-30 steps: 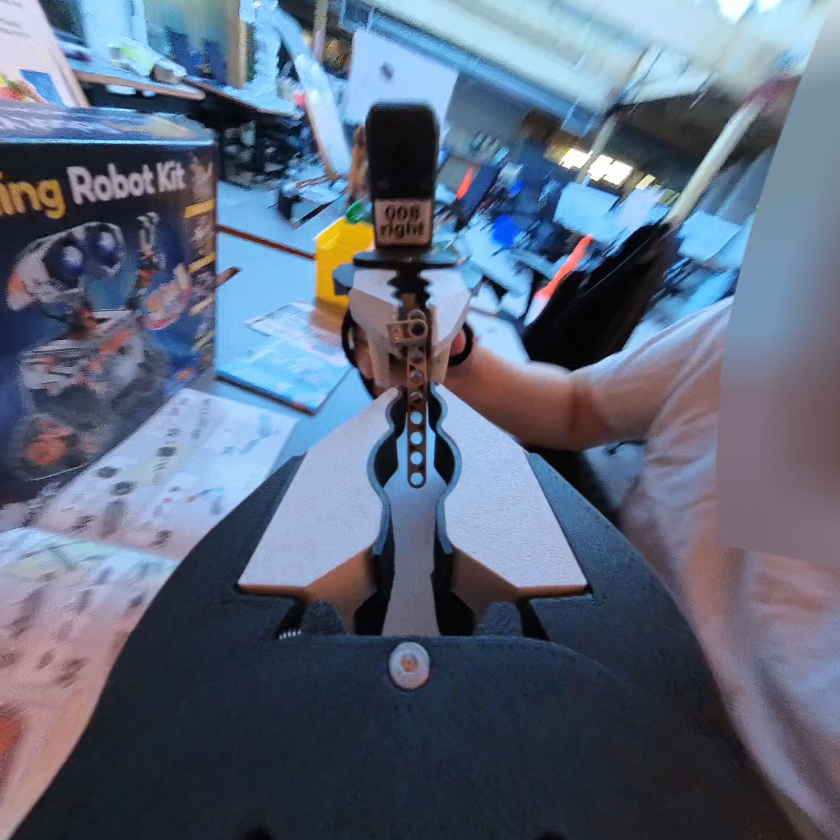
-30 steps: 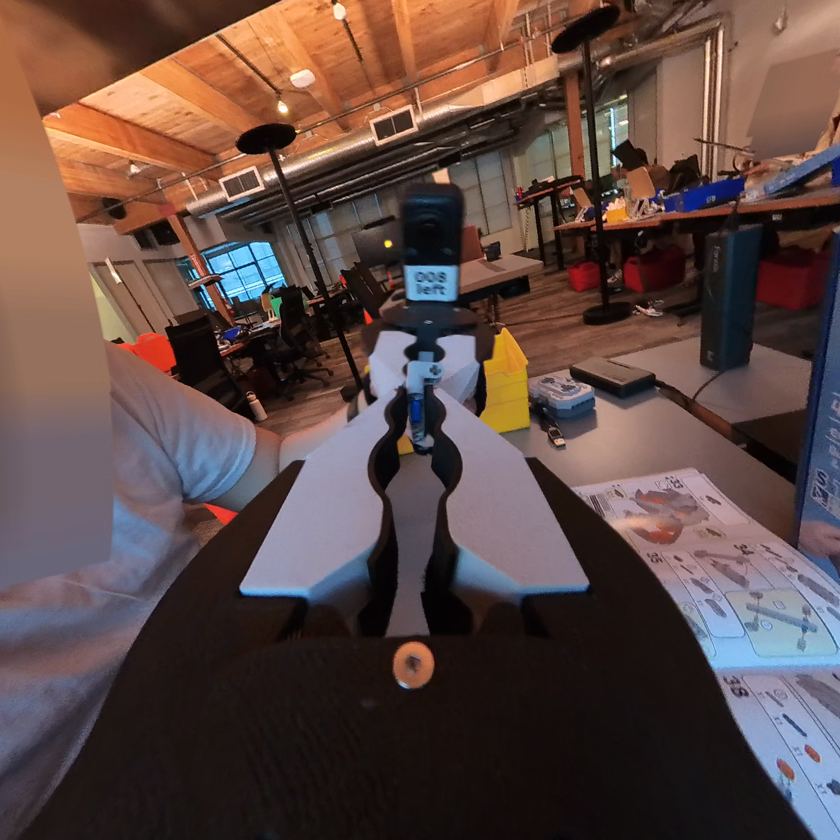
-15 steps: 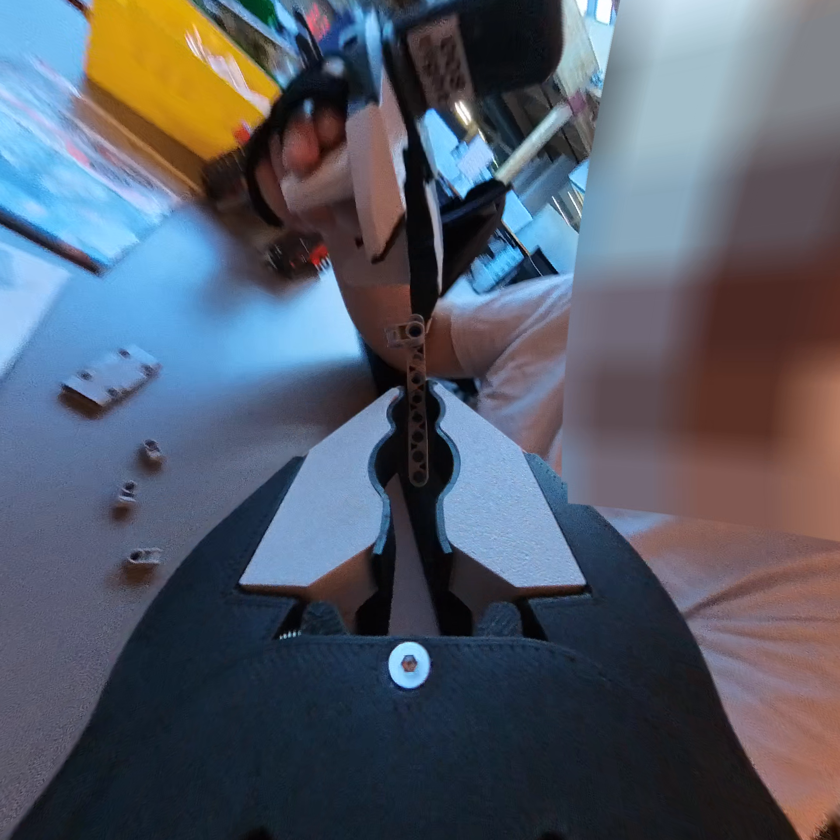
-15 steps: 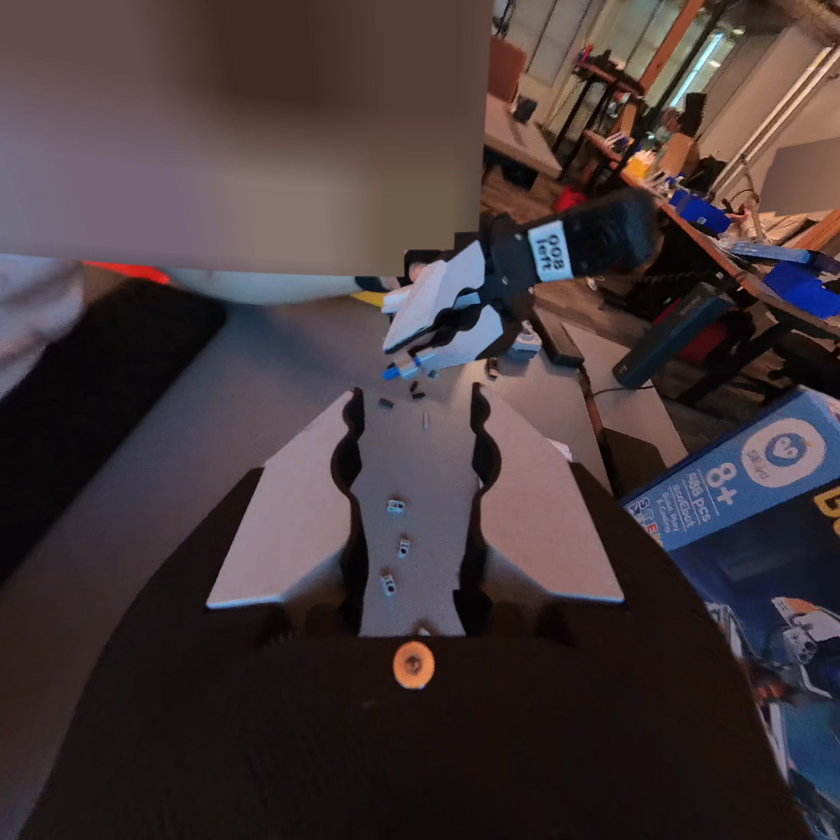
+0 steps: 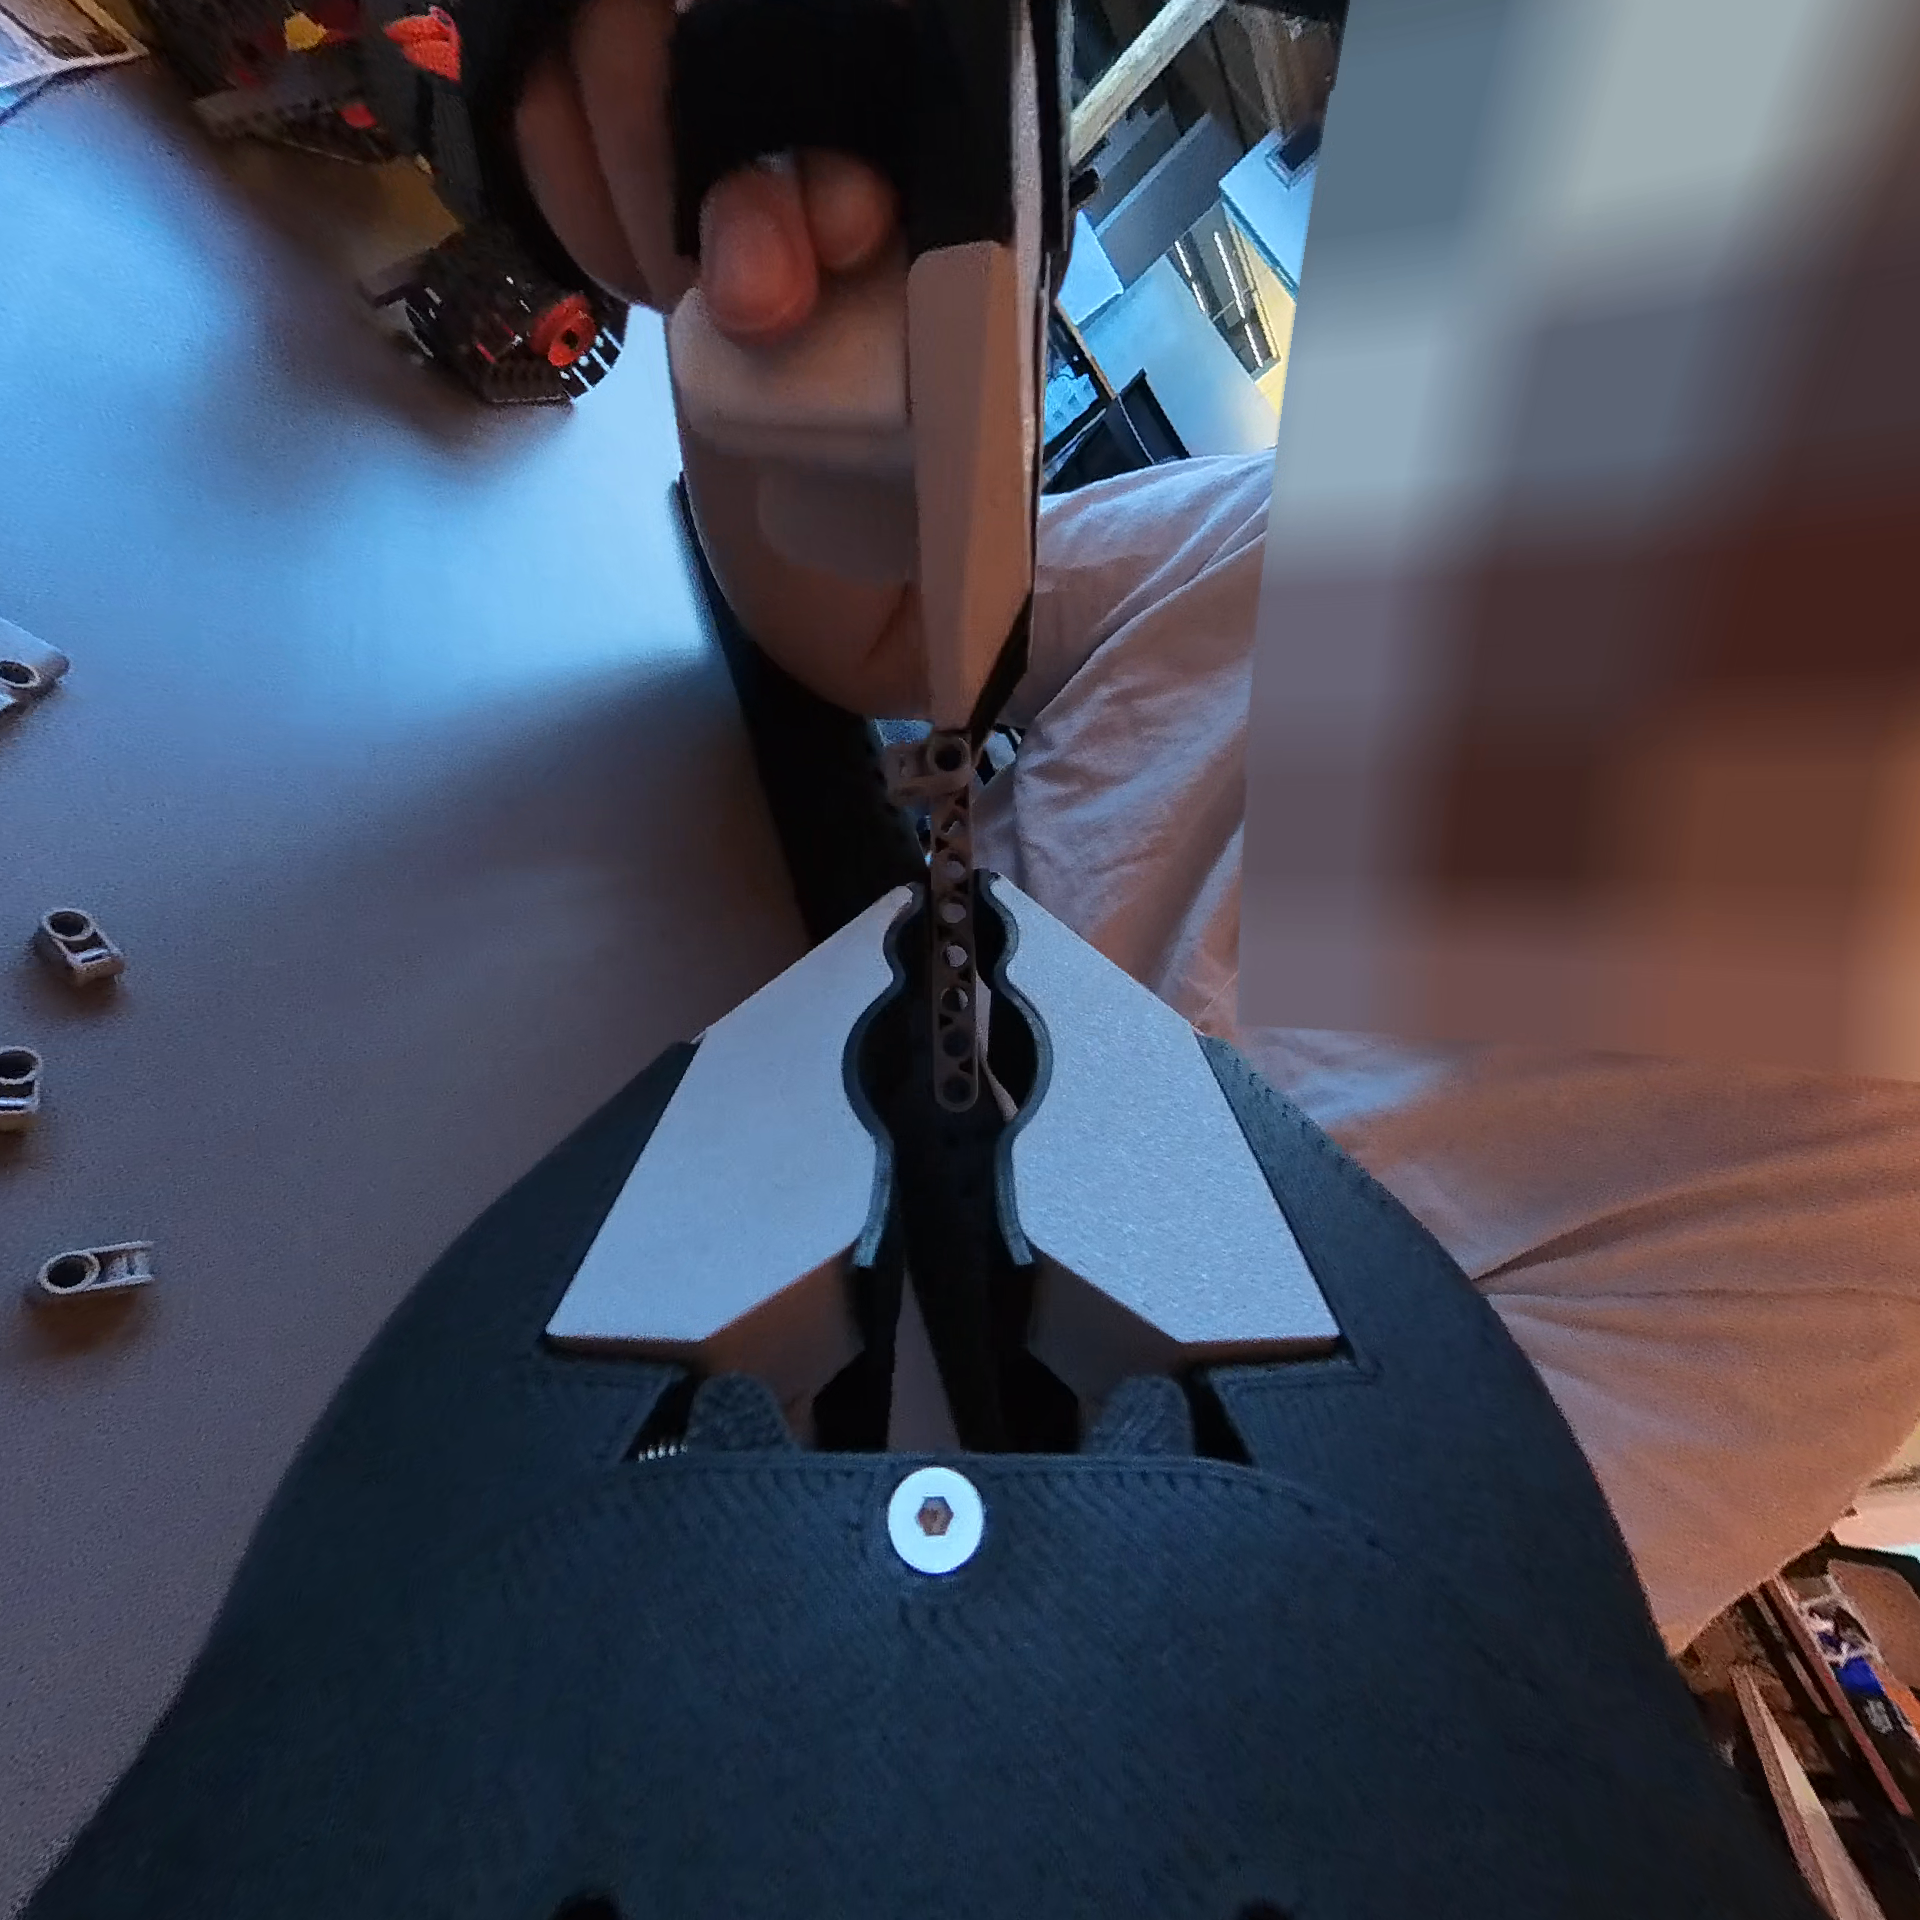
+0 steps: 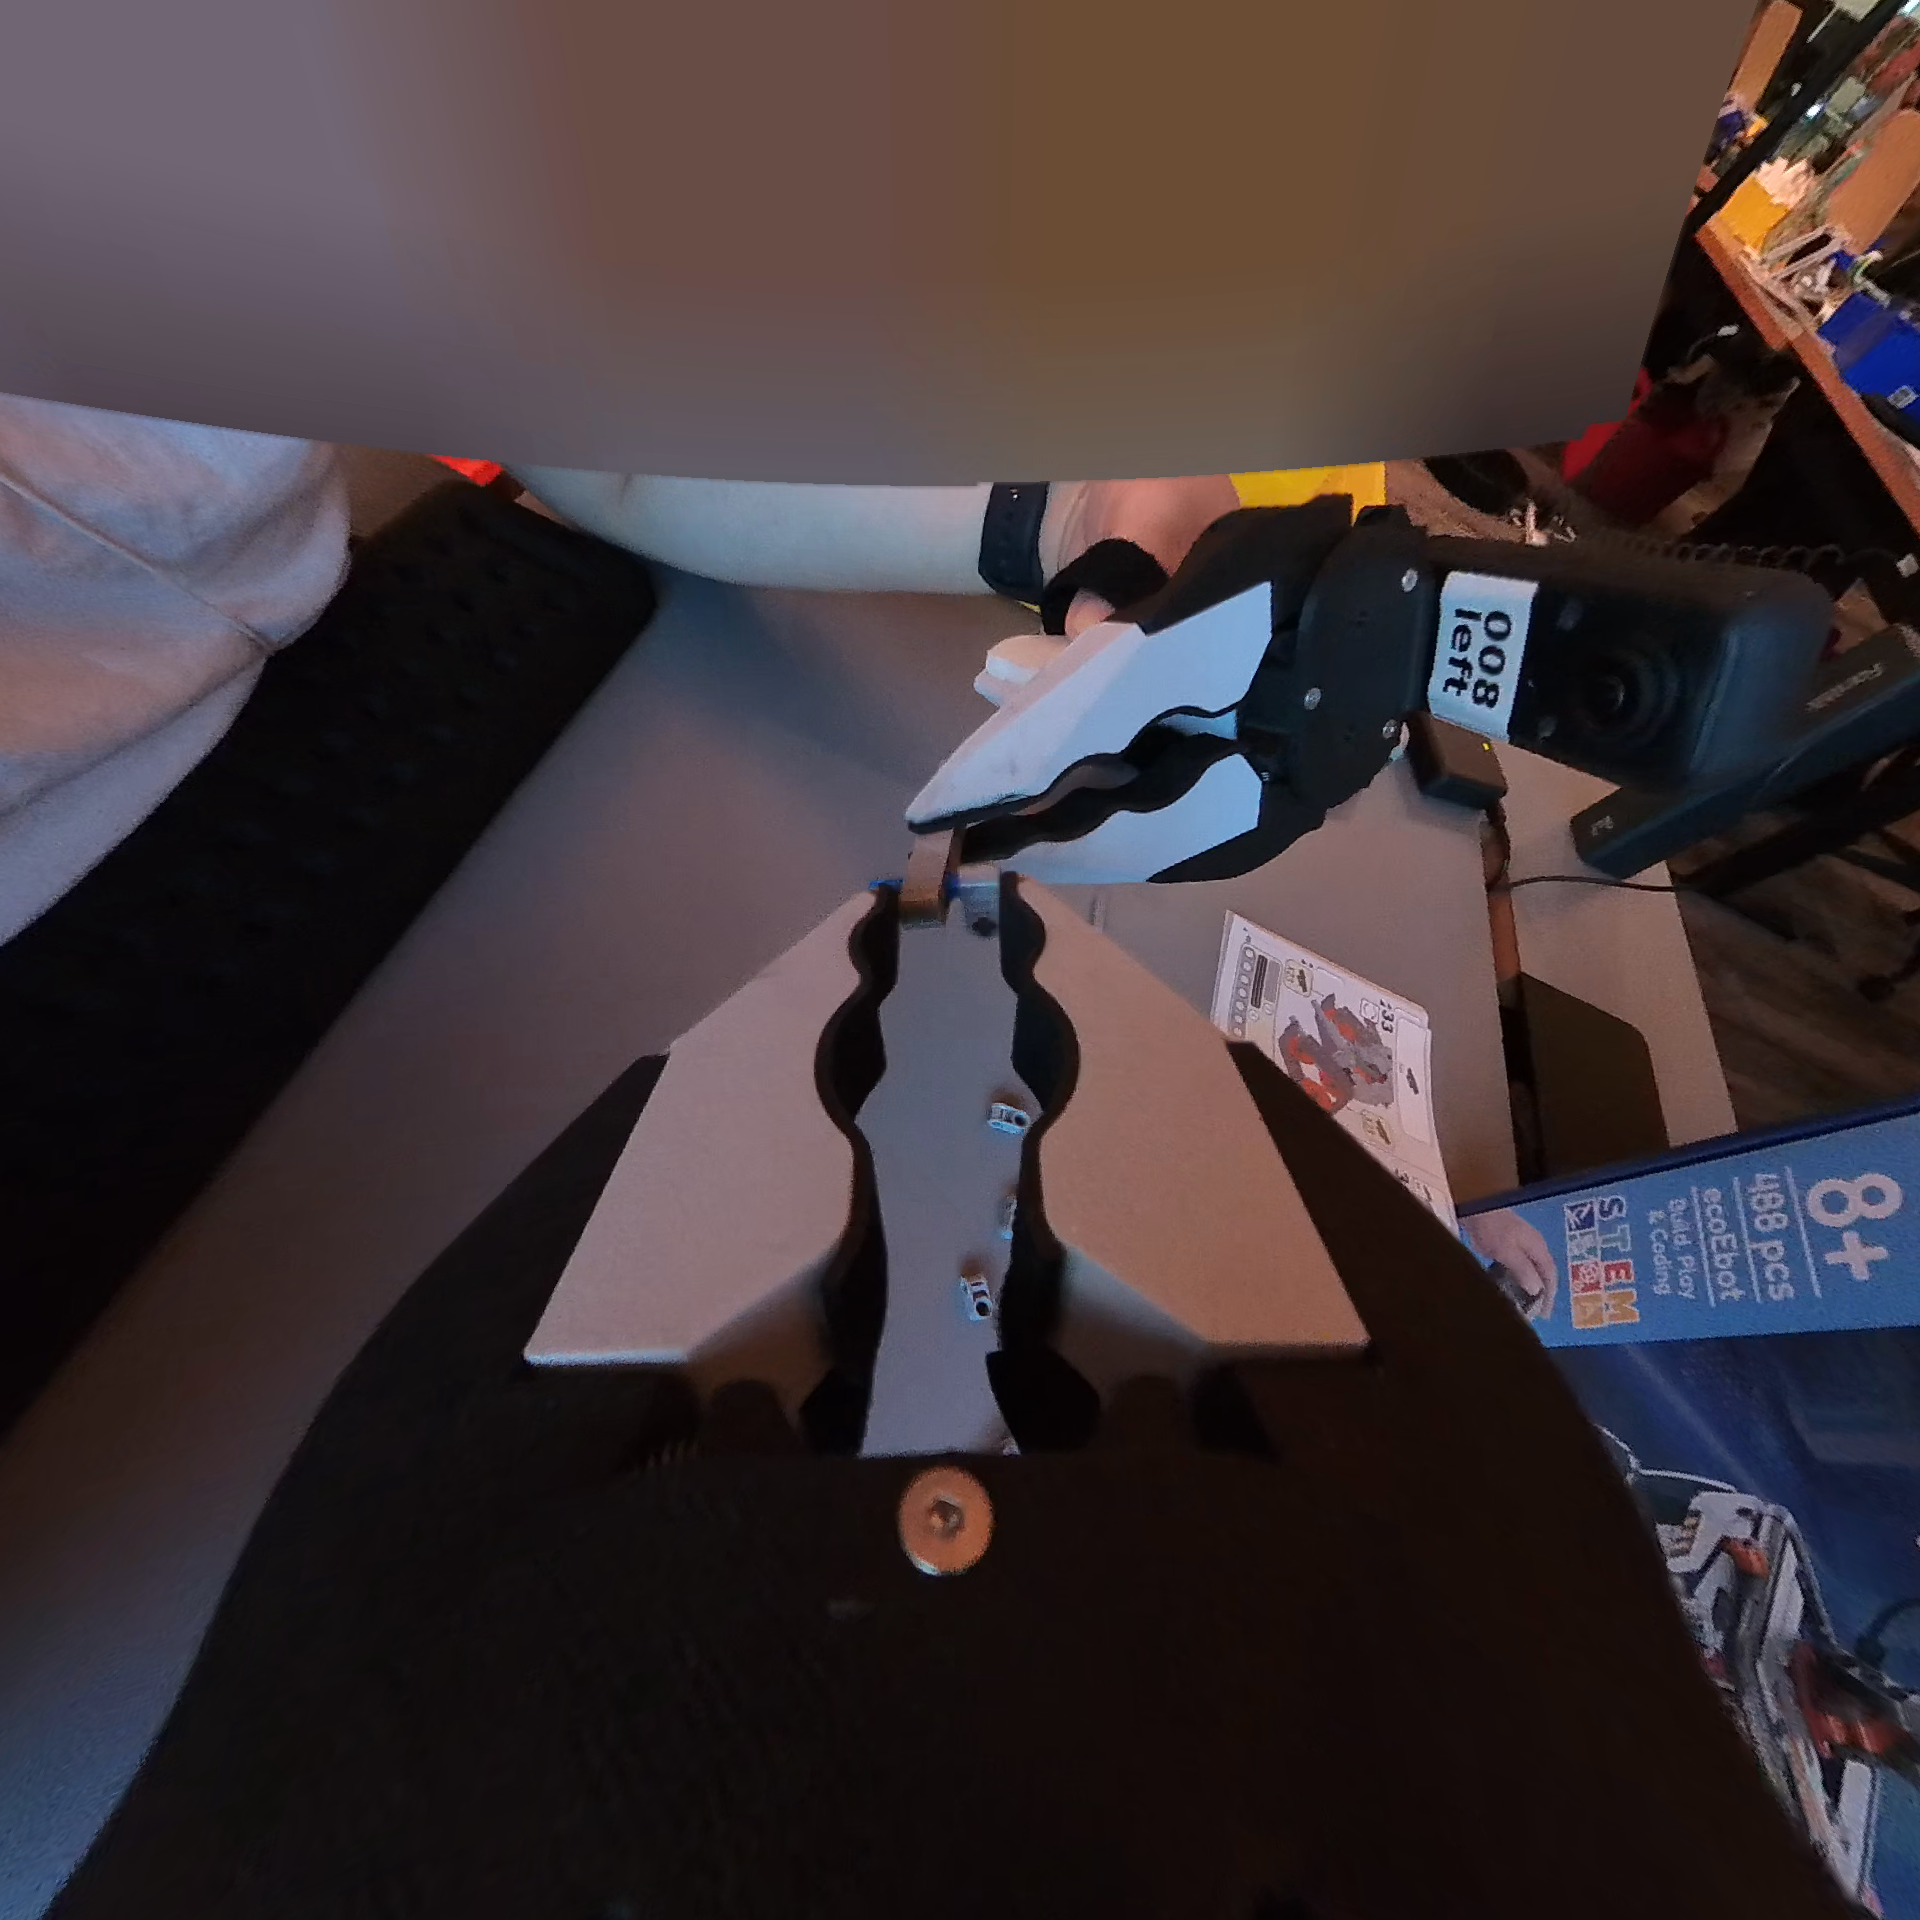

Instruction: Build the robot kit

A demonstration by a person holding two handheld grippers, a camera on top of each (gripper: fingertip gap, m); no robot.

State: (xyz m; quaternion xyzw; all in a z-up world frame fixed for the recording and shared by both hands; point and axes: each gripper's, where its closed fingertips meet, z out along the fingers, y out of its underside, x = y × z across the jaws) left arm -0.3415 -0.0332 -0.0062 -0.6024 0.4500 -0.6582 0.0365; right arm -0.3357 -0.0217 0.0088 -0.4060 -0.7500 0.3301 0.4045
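From the left wrist view, our left tongs (image 5: pixel 951 902) pinch a thin perforated beam (image 5: pixel 954 987); right tongs (image 5: pixel 961 717) meet its connector-capped far end above the smooth surface (image 5: pixel 364 675).

From the right wrist view, our right tongs (image 6: pixel 940 894), nearly closed, nip the beam (image 6: pixel 928 883); small connectors (image 6: pixel 1006 1117) lie below.

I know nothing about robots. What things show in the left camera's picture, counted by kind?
Grippers: 2, the left gripper and the right gripper
Holed beam: 1
End connector on that beam: 1
Loose grey connectors: 3
Grey piece cut off at the edge: 1
Black-and-red model: 1
Total: 9
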